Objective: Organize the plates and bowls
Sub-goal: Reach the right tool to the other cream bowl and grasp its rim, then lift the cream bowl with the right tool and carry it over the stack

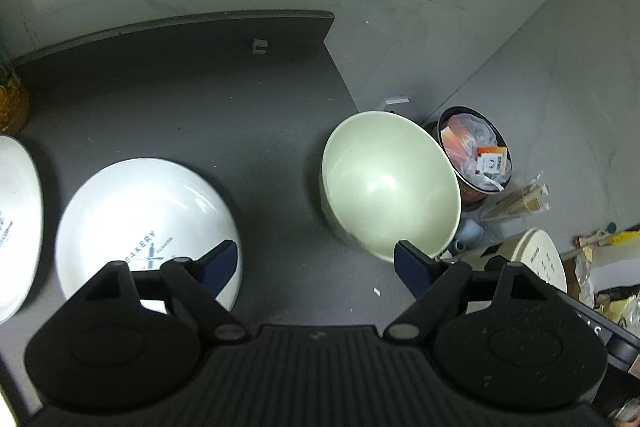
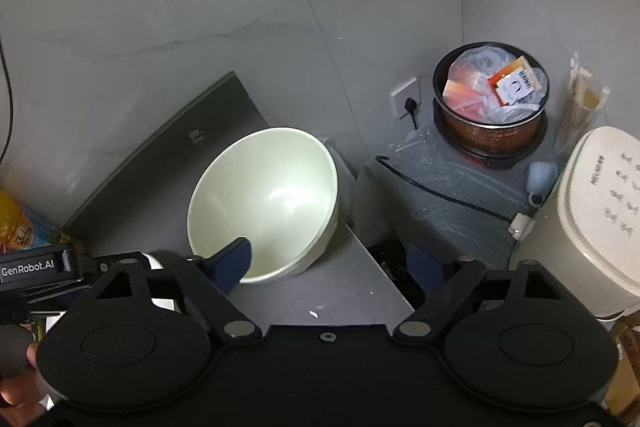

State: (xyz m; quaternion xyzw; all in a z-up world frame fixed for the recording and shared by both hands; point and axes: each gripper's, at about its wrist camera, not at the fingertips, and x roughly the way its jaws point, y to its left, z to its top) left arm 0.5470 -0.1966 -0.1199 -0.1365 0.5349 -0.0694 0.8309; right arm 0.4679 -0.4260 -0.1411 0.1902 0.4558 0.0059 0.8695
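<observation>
Two claws open, nothing held: left claw (image 1: 316,263) | right claw (image 2: 336,263) | pale green glazed ceramic bowl (image 1: 390,183) at dark grey counter (image 1: 192,115) right edge | stiff, slippery, breakable (weighty, likely) | pinch rim.

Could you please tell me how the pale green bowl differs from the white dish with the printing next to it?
The green bowl is deep with steep walls; the white dish is shallow and wide. The green bowl is plain inside, while the white dish carries dark "BAKERY" lettering. The green bowl sits by the table's corner, the white dish further left. Both are round, upright and empty.
</observation>
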